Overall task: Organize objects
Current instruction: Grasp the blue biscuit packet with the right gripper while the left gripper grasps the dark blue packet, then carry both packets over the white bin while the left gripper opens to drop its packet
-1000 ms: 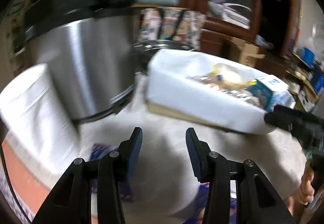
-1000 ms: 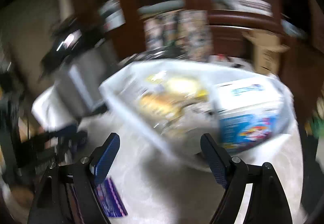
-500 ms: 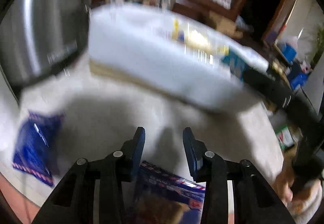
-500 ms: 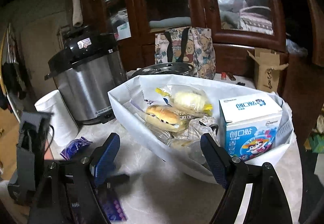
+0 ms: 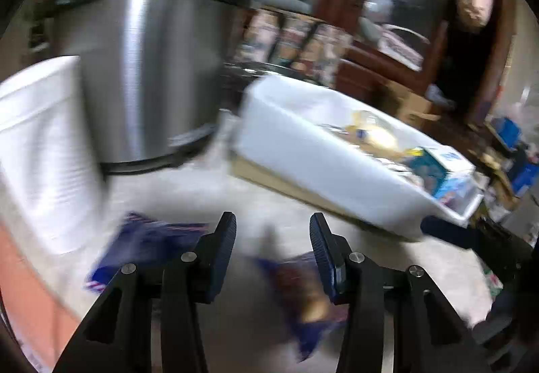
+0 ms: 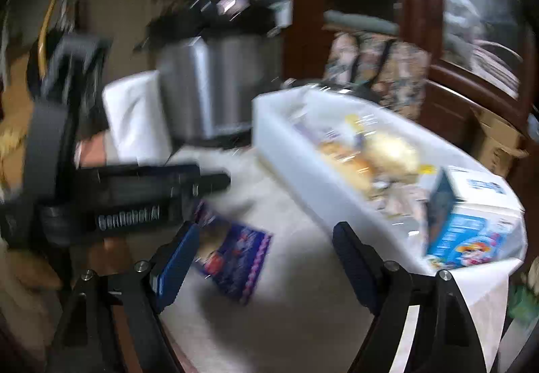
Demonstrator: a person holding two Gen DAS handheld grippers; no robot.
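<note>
My left gripper (image 5: 273, 231) hovers over the pale tabletop (image 5: 202, 194), its jaws opening with nothing between them. One blue snack packet (image 5: 303, 288) lies on the table just under its right finger. A second blue packet (image 5: 145, 238) lies to the left, by the paper roll. In the right wrist view my right gripper (image 6: 266, 248) stands wide open above a blue packet (image 6: 232, 255), apart from it. The left gripper (image 6: 219, 182) reaches in from the left there. A white lined bin (image 6: 296, 154) holds wrapped bread (image 6: 370, 154) and a blue-and-white box (image 6: 471, 221).
A steel pressure cooker (image 5: 148, 69) stands at the back left, with a white paper roll (image 5: 40, 154) in front of it. A patterned tote bag (image 6: 377, 69) and a dark wooden cabinet (image 6: 471, 36) are behind the bin. The table edge runs close by at the lower left.
The left view swung from the bin back toward the cooker, and its jaws narrowed, then widened. The right gripper rolled and shifted; the left gripper now looms larger in its view.
</note>
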